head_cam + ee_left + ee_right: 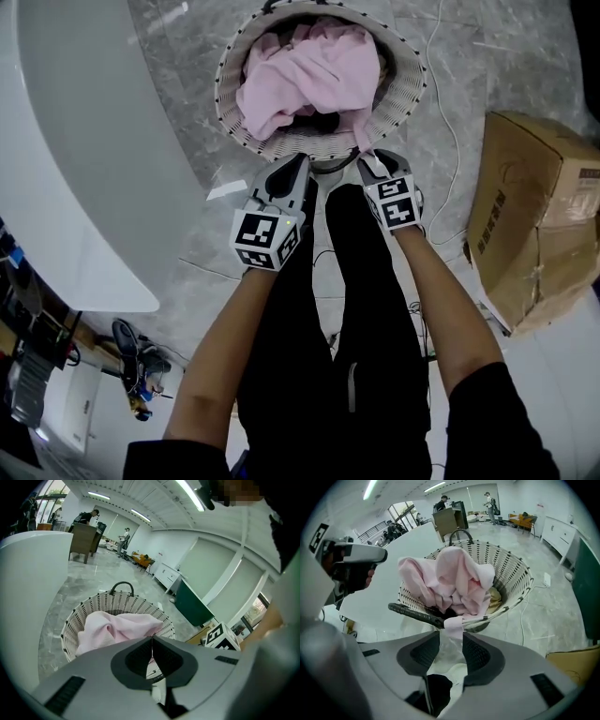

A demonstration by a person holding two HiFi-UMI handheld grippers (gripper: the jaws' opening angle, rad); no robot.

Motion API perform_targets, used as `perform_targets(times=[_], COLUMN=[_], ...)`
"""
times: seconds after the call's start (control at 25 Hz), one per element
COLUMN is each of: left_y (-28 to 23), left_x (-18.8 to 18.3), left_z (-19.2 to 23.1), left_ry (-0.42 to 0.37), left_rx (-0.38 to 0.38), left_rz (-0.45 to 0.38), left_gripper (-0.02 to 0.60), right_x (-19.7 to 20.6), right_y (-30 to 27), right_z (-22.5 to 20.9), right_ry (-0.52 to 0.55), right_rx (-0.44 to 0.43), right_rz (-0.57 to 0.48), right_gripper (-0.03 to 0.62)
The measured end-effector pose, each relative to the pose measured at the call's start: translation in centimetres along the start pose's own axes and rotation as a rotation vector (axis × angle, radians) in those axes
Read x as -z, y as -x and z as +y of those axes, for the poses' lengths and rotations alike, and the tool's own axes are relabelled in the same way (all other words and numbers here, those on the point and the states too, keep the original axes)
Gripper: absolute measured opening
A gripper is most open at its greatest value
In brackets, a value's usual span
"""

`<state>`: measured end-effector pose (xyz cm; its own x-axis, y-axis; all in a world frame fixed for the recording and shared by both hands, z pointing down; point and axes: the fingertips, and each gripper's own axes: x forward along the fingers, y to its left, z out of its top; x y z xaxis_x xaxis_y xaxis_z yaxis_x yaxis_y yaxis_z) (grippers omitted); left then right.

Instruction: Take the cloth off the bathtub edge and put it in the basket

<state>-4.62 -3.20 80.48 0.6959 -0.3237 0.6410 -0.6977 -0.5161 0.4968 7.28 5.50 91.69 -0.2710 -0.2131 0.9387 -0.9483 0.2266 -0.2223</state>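
Grey marble floor (450,56) underfoot, and the white bathtub (84,169) curves along the left of the head view. A cardboard box (534,216) sits off to the right, well apart from the action, with thin cables (441,84) trailing across the stone. It's a big open room: strip lights (187,494) overhead, people (89,517) far off at the back.

The woven basket (225,94) stands on the floor just ahead of the person's legs, and the pink cloth (309,75) is in it, heaped up and bunched above the rim. One narrow tail of it hangs out over the near edge, beside the black handle (417,614) folded down there.

The right gripper (451,644) points steeply down at that near edge. Its jaws stand wide, and the tail hangs at the mouth of the gap with the pads clear of it on both sides, so there's no grip.

The left gripper (152,641) is alongside, aimed at the basket, with its jaws pressed together and nothing between them.
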Motion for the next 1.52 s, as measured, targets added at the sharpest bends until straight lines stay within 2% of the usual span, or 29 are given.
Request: perform_targets(times=[0.2, 0.4, 0.48, 0.64, 0.84, 1.16, 1.28, 1.52], left_y=[-0.9, -1.3, -1.5, -1.4, -1.4, -0.3, 0.7, 2.2], left_x=[1.1, 2.2, 2.5, 2.8, 1.4, -2.8, -3.9, -6.6], left_z=[-0.7, -1.3, -1.3, -1.7, -2.6, -2.4, -1.0, 0.5], left_ry=[-0.001, 0.005, 0.009, 0.009, 0.001, 0.011, 0.018, 0.048], left_rx=[0.0, 0.005, 0.004, 0.0, 0.001, -0.005, -0.024, -0.066], left_rz=[0.002, 0.01, 0.011, 0.02, 0.016, -0.034, -0.037, -0.078], left_gripper=[0.017, 0.017, 0.017, 0.017, 0.017, 0.017, 0.017, 0.017], right_x=[-0.6, -0.5, -0.7, -0.7, -2.1, -7.8, -11.1, -19.1], right_y=[-1.6, -2.3, -2.2, -1.2, 2.1, 8.2, 9.9, 13.2], right_z=[0.0, -0.3, -0.4, 0.2, 0.1, -0.6, 0.6, 0.9], right_ry=[0.062, 0.117, 0.123, 0.114, 0.114, -0.025, -0.072, -0.07], right_rx=[0.002, 0.01, 0.011, -0.012, -0.042, -0.079, -0.091, -0.107], right_rz=[-0.033, -0.058, -0.074, -0.105, -0.132, -0.266, -0.333, -0.442], right_gripper=[0.159, 0.123, 0.065, 0.043, 0.038, 0.037, 0.037, 0.037])
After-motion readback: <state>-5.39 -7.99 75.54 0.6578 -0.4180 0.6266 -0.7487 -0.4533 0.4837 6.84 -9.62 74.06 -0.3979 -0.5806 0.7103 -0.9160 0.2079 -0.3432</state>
